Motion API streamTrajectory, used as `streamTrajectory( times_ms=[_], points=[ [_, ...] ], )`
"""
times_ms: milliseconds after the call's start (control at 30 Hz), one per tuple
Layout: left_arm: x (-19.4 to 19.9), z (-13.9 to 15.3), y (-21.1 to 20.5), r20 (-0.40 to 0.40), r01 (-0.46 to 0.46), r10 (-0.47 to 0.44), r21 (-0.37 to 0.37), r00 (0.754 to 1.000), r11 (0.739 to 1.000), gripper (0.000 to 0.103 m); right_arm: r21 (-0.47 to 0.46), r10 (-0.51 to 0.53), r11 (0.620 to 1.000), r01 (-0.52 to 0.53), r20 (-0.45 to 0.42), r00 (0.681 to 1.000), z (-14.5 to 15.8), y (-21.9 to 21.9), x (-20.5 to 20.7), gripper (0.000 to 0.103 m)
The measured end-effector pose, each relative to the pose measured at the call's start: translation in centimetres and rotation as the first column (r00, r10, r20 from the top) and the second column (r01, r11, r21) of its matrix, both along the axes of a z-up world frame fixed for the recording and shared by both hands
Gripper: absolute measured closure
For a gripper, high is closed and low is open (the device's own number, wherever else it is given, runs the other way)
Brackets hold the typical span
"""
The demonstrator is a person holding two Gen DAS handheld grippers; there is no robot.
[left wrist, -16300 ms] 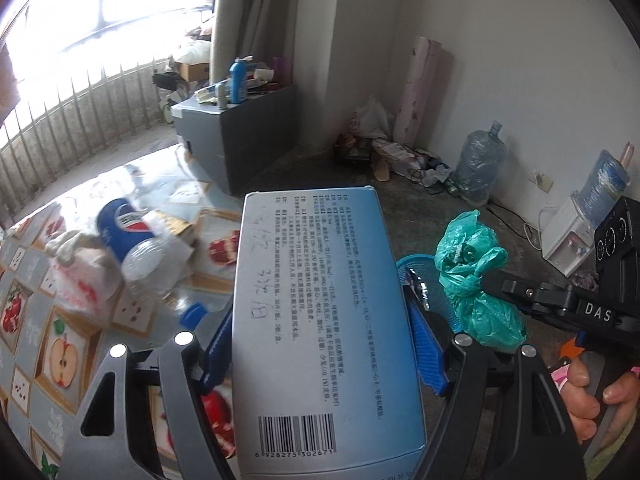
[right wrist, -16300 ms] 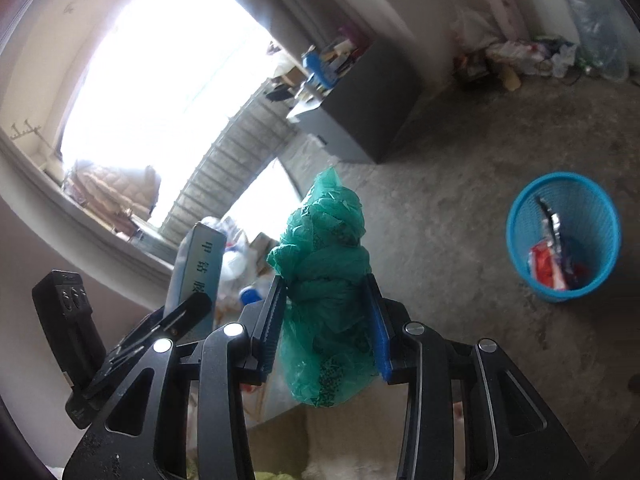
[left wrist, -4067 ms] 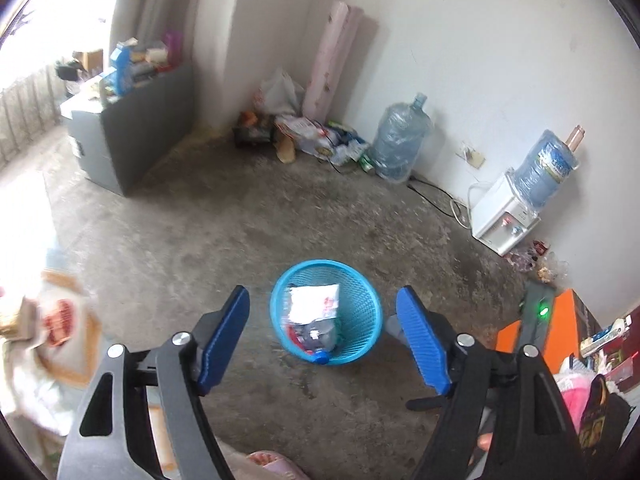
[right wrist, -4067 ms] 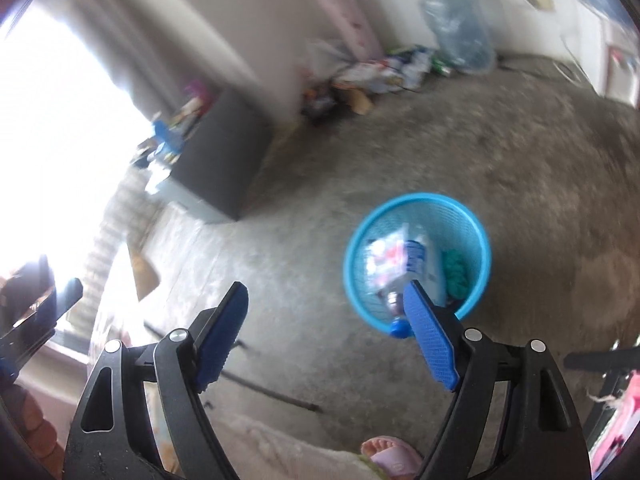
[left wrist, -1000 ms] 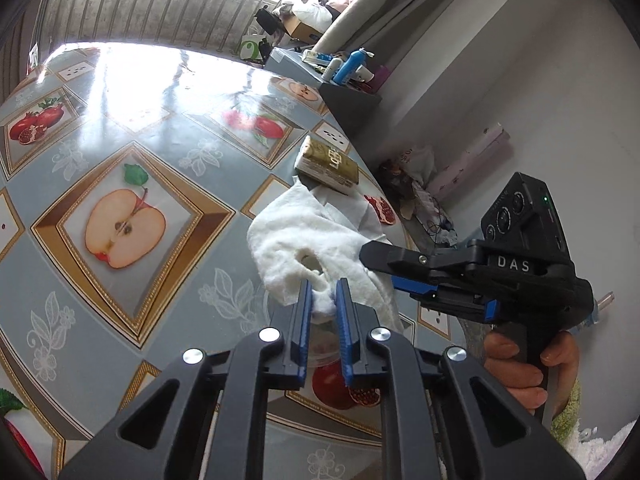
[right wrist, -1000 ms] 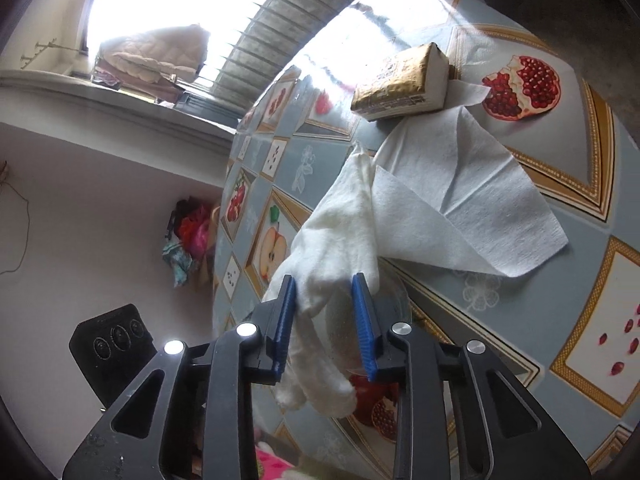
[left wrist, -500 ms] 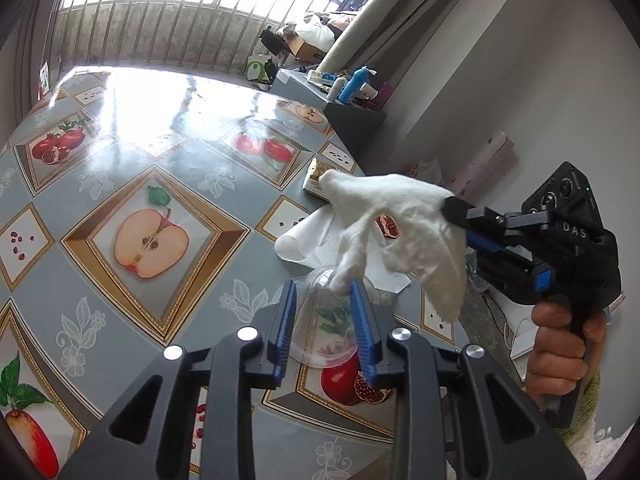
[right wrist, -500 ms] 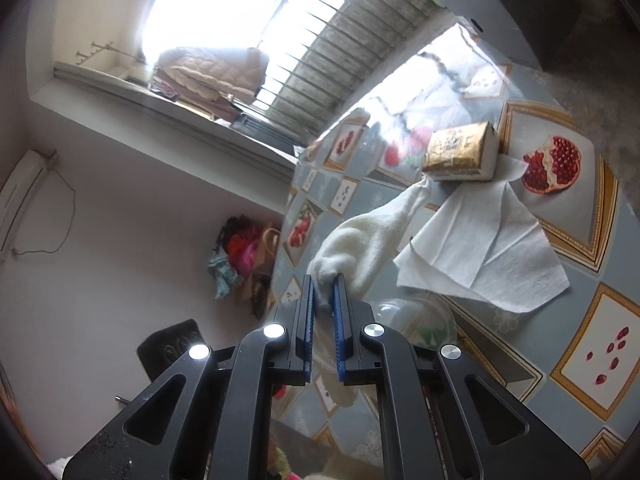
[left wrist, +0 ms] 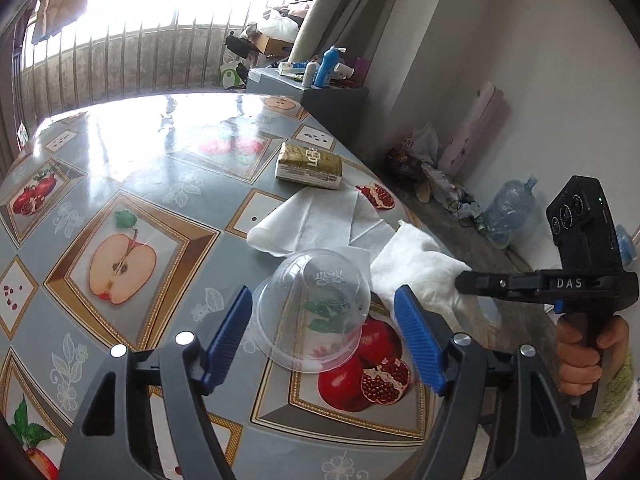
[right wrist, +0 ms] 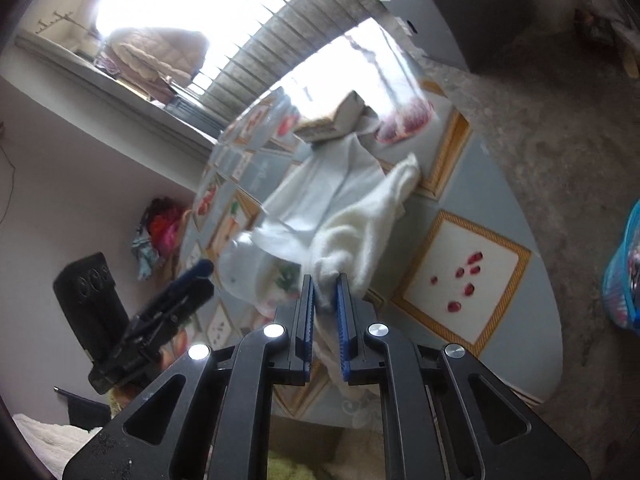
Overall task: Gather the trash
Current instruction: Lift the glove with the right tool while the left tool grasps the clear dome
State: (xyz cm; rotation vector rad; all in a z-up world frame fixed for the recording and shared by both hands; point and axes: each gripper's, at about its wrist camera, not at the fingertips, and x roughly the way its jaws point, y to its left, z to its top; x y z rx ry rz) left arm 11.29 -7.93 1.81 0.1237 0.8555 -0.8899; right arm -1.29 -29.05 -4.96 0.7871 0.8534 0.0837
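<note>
A clear plastic dome lid lies rim-down on a fruit-patterned surface, directly between the blue pads of the left hand-held gripper, whose jaws are opening and touch nothing. The lid looks light, thin and slick, likely to flex or skate away under pressure; a gentle pinch across its lower wall near the rim seems the safest hold. Faint embossed lettering on its crown is too small to read. Just beside it, toward the surface edge, a soft white cloth hangs from the right hand-held gripper, its narrow jaws pinching a bunched corner while easing slightly wider; limp and light, the cloth drapes and would trail if carried by 1 corner, so a gathered fold gives the surest hold. Under and behind it lies a flat sheet of white tissue, flimsy enough to tear or slip, touching a gold-wrapped packet whose printed characters cannot be made out. The right device's black handle, held by a person's hand, carries the letters "DAS" in white. At the right wrist view's edge, a blue mesh basket stands on the concrete floor, well apart from the surface, seemingly the place for the trash.
</note>
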Motion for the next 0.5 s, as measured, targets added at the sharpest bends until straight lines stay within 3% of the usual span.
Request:
streamTrajectory(
  times_ms=[67,133,233,333,400,500],
  points=[
    [0.2,-0.6,-1.0,0.029,0.002,-0.003,0.037,1.0,0.999,0.032,-0.034,-0.011,0.999,0.009,-0.04,0.999,-1.0,0.3,0.2,0.091],
    [0.4,-1.0,-1.8,0.049,-0.005,0.002,0.058,0.999,0.998,0.032,-0.05,-0.02,0.999,0.018,-0.052,0.998,-0.9,0.5,0.2,0.083],
    [1.0,-1.4,-2.5,0.046,-0.021,0.018,0.071,0.999,0.997,0.032,-0.034,-0.028,0.999,0.027,-0.049,0.998,-0.9,0.3,0.3,0.075],
    [1.1,-1.7,-3.1,0.063,-0.022,0.017,0.088,0.998,0.996,0.033,-0.023,-0.028,0.999,0.027,-0.051,0.998,-1.0,0.2,0.1,0.075],
    [0.9,-1.7,-3.3,0.08,-0.016,0.008,0.098,0.997,0.995,0.039,-0.009,-0.029,1.0,0.029,-0.046,0.998,-1.2,-0.2,-0.6,0.073],
    [0.6,-1.6,-3.1,0.081,-0.018,0.01,0.107,0.997,0.994,0.04,0.002,-0.036,0.999,0.036,-0.035,0.999,-1.2,-0.5,-1.2,0.064]
  ],
)
